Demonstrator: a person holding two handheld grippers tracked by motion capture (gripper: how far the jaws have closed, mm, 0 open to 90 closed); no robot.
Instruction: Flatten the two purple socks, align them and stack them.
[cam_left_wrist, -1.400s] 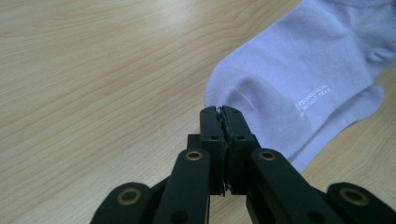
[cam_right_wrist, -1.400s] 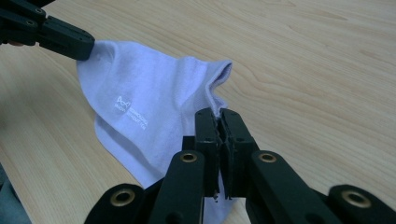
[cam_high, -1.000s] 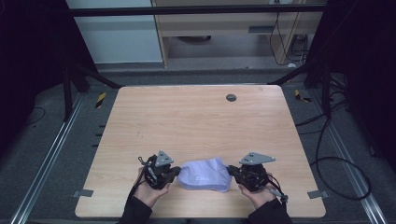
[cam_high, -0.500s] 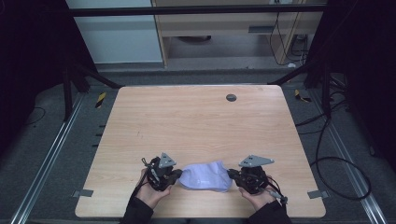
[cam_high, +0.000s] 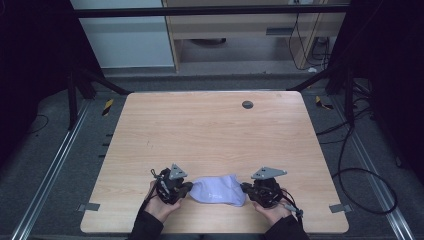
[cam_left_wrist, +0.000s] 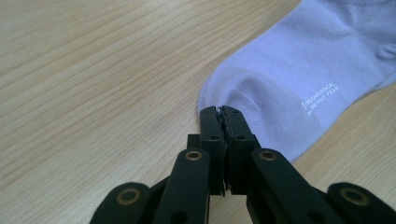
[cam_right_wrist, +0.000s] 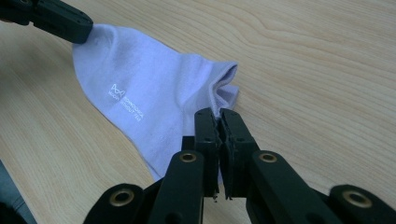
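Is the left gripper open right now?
No, the left gripper has its jaws shut on the edge of the sock.

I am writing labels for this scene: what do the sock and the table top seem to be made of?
Sock: soft knitted fabric, probably cotton blend, pale lilac and matte; fine ribs and a small white printed logo show. Table top: light wood or a wood-look laminate; long grain lines, smooth with a slight sheen.

- Fixed high above the near table (cam_high: 210, 135) edge, looking forward and down, far off.
- Mounted on the left gripper (cam_left_wrist: 219, 114), very near, looking along its jaws.
- Same on the right gripper (cam_right_wrist: 218, 115).
- Shared by all three: the sock (cam_high: 220, 190).
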